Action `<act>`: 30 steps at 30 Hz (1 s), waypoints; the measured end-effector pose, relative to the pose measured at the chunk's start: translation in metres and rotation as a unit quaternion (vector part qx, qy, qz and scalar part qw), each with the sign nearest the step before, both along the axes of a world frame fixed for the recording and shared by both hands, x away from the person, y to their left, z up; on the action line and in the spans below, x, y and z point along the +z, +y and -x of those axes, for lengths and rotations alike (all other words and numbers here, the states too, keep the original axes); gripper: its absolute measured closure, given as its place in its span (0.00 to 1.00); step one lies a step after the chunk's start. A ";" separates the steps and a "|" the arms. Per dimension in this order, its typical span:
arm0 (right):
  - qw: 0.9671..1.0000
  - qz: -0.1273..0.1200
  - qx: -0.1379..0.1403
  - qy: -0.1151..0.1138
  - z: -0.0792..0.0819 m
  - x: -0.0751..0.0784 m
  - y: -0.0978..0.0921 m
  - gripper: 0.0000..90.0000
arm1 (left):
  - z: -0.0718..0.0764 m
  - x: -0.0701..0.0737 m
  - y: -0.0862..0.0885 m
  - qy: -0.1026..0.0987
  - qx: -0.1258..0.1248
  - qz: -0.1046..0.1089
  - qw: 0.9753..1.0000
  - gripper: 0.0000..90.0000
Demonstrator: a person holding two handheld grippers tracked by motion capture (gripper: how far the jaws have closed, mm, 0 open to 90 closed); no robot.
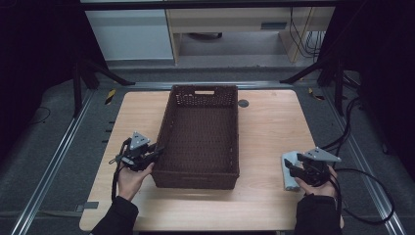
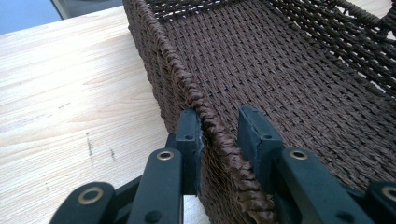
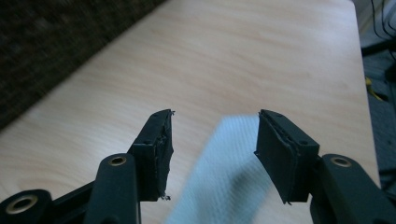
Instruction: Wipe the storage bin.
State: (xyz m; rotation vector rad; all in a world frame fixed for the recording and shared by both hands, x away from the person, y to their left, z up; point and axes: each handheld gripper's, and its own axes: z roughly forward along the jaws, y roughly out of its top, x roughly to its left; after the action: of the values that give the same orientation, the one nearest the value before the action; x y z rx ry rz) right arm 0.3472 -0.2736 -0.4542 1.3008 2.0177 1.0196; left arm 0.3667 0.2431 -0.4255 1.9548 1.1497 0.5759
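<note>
A dark brown woven basket [image 1: 195,179] stands in the middle of the wooden table [image 1: 269,127], with nothing in it. My left gripper [image 1: 156,152] sits at the basket's left wall near the front corner. In the left gripper view the left gripper [image 2: 219,114] is open and straddles the braided rim [image 2: 187,79], one jaw outside against the wall, the other inside with a small gap. A pale blue-white folded cloth [image 1: 290,179] lies at the table's right front. My right gripper [image 1: 289,167] hovers over it, open [image 3: 215,116], the cloth [image 3: 224,163] lying below and between the jaws.
The basket's outer wall [image 3: 46,46] shows dark at the upper left of the right gripper view. A round grommet [image 1: 243,103] sits in the table behind the basket. Cables [image 1: 362,171] trail off the table's right edge. Bare wood lies on both sides of the basket.
</note>
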 end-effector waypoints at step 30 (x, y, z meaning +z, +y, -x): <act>0.990 -0.073 0.116 -0.007 -0.069 0.032 0.134 0.76 | -0.003 0.001 0.005 -0.018 0.007 0.025 0.999 0.56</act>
State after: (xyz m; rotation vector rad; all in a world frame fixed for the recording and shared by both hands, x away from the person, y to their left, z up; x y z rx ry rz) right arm 0.4162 -0.1392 -0.4225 1.1439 2.1560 1.3002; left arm 0.3700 0.2485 -0.4248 1.8876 1.1453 0.5811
